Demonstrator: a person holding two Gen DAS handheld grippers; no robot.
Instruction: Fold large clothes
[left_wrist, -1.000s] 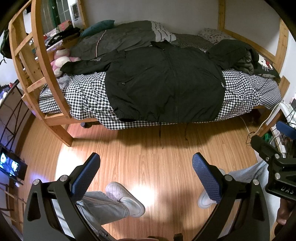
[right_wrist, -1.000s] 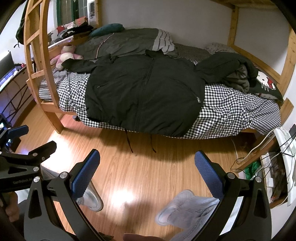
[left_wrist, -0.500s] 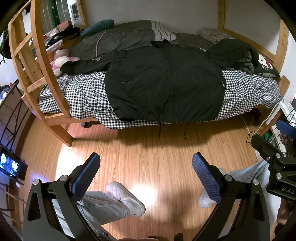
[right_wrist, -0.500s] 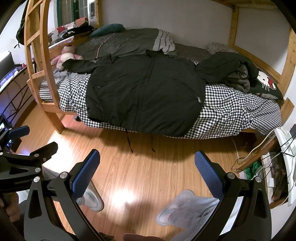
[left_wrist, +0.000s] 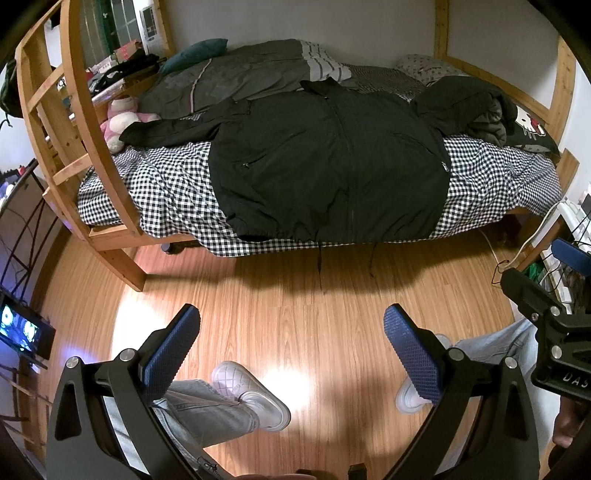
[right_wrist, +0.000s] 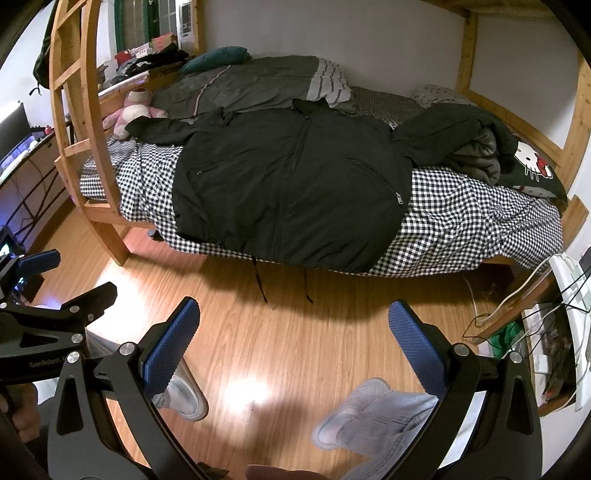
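Note:
A large black zip jacket (left_wrist: 332, 166) (right_wrist: 291, 195) lies spread front-up on the checkered bed (left_wrist: 155, 188) (right_wrist: 461, 225). Its hem hangs over the near edge with two drawcords dangling. One sleeve stretches left toward a pink plush toy; the other runs right into a dark heap. My left gripper (left_wrist: 291, 343) hangs open over the wood floor, well short of the bed, nothing between its blue pads. My right gripper (right_wrist: 293, 332) is likewise open and empty above the floor. Each gripper shows at the edge of the other's view.
A wooden ladder and bunk post (left_wrist: 96, 147) stand at the bed's left end. A grey duvet (left_wrist: 236, 81) and a crumpled dark coat (left_wrist: 476, 107) lie on the bed. The person's shoes (left_wrist: 251, 395) stand on the floor (left_wrist: 295, 295). Cables and a shelf (right_wrist: 546, 314) crowd the right.
Both views have shifted only slightly; the bed sits a touch lower in the left wrist view. The grippers stay open and the jacket has not moved.

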